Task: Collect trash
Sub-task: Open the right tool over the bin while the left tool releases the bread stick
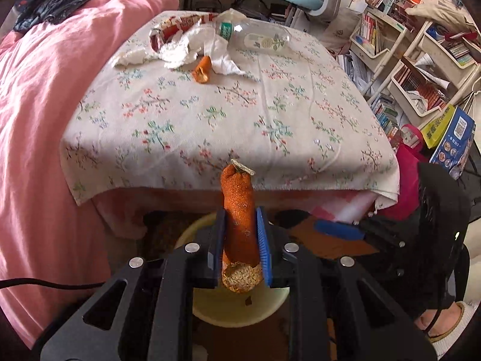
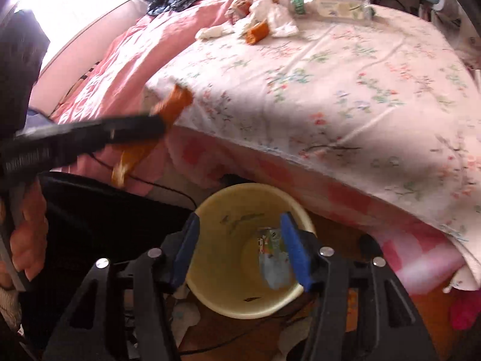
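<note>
Here the orange peel (image 1: pixel 239 210), a long curled strip with its pale pith showing at the near end, is clamped between the blue pads of the left gripper (image 1: pixel 240 231), just above the cream bucket (image 1: pixel 210 310) that stands on the floor below the near edge of the table (image 1: pixel 210 126). In the right wrist view the right gripper (image 2: pixel 240 249) hangs over the same bucket with its jaws apart and nothing between them; a crumpled wrapper (image 2: pixel 272 258) lies inside at the bottom. More trash sits at the far edge of the floral cloth: a second piece of peel (image 1: pixel 203 69), crumpled white tissue (image 1: pixel 186 46), a red-and-white wrapper (image 1: pixel 177 27) and a clear plastic bottle (image 1: pixel 258 36) on its side. A pink blanket (image 1: pixel 45 105) lies along the table's left side, and bookshelves (image 1: pixel 421 60) stand to the right.
</note>
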The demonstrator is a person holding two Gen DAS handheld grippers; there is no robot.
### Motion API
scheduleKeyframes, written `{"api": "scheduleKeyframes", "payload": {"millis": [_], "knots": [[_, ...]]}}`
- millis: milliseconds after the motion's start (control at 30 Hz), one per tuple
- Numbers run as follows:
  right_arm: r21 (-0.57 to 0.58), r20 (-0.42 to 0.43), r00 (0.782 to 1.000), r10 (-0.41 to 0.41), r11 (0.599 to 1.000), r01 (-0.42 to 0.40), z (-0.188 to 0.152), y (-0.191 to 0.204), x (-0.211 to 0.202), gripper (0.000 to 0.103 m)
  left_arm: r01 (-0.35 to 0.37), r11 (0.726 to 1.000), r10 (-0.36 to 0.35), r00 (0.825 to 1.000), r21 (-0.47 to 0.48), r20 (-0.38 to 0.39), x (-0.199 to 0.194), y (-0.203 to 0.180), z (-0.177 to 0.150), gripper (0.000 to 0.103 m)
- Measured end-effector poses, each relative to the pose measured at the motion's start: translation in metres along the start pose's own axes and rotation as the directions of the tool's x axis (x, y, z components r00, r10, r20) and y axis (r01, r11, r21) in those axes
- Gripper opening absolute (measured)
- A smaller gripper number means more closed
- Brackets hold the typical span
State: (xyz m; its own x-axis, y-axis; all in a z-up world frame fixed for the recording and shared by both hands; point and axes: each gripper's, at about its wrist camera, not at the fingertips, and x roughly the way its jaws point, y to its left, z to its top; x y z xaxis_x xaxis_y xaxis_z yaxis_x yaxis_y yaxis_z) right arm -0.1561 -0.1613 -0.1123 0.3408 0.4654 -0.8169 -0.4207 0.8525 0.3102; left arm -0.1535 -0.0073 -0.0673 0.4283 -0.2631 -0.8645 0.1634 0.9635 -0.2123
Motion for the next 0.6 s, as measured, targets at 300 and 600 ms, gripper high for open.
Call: {"api": "scheduleKeyframes", "payload": {"millis": [300,600], "knots": [[0.054,0.13,0.918,-0.375,0.927,0.371,0.004,-0.02,-0.031,0.096,0.016,1.0,-0.018,0.994,-0.025,-0.104,0.022,-0.006,-0.016,0.051],[0.056,0.213,0.892,-0.398,0.917,0.396,0.025,-0.024,-0.05,0.096,-0.081,0.996,0.083,0.983,-0.02,0.161,-0.015,-0.005,0.021,0.076]]}}
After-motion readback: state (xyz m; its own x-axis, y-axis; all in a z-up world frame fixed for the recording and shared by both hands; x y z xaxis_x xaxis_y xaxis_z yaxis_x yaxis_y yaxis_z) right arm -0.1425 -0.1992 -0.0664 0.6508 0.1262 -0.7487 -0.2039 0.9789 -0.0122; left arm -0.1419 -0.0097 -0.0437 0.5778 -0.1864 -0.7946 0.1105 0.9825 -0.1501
